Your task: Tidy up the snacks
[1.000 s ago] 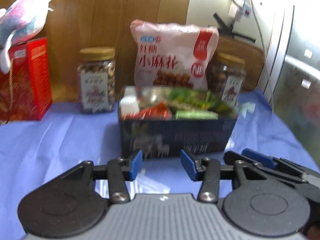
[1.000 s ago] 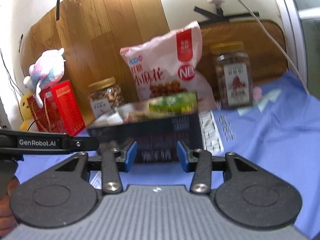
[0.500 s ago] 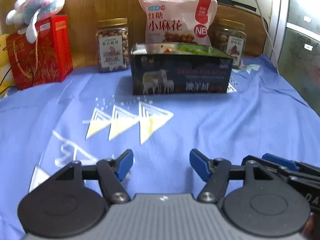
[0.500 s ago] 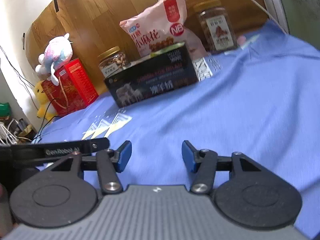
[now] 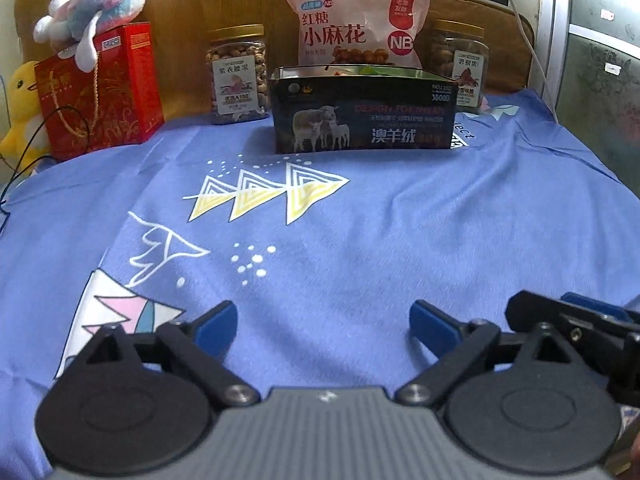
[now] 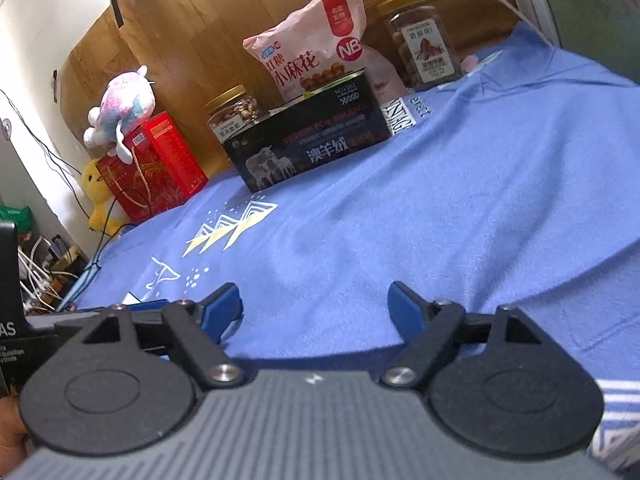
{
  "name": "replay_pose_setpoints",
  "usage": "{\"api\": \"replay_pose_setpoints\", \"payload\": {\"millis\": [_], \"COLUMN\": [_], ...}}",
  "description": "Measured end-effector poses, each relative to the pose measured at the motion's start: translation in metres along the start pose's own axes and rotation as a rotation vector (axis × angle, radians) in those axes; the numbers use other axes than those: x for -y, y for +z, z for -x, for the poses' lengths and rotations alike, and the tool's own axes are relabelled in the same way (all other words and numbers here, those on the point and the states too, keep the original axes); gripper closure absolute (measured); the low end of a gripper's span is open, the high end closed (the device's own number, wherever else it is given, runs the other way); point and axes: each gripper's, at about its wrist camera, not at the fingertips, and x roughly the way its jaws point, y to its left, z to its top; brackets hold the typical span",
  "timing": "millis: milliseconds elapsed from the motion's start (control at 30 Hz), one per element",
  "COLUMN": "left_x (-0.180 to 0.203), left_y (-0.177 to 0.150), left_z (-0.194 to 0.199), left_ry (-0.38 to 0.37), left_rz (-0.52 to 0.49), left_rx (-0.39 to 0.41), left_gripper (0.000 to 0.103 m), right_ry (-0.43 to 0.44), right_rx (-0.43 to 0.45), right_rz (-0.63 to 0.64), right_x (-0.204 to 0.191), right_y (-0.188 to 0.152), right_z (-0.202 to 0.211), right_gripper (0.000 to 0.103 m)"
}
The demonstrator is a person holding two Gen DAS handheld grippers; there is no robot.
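I see my left gripper point(image 5: 323, 322) spread wide, holding nothing | my right gripper point(image 6: 315, 307) spread wide too, holding nothing | dark snack box point(image 5: 363, 114) far ahead of both on the blue cloth point(image 5: 360, 240) | pink bag point(image 5: 358, 28) and 2 jars just behind the box

We take this for a home – a lived-in room, not a lab or shop. A soft blue printed cloth point(image 5: 360, 220) covers the tabletop, plush toys point(image 5: 94, 4) sit on a red gift box point(image 5: 100, 92), and nut jars point(image 5: 238, 74) and a snack bag point(image 5: 356, 26) lean against wooden boards point(image 6: 180, 40) – with cables point(image 6: 36, 272) tangled down the side
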Motion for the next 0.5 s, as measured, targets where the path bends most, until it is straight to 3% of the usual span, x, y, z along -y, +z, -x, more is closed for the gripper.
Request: {"api": "replay_pose_setpoints", "payload": {"millis": [133,500], "left_x": [-0.001,0.001], "left_y": [-0.003,-0.007], "left_z": [0.003,0.016], "left_ry": [0.007,0.050], "left_rz": [0.009,-0.020], "left_rx": [-0.004,0.033], "left_gripper": [0.000,0.000], "right_ry": [-0.038,-0.072], "right_rx": [0.037,0.043], "right_rz": [0.021,0.049], "right_x": [-0.001,-0.007], "right_y": [-0.002,-0.004], "right_z": [0.008,0.010], "right_gripper": [0.006,0.002]}}
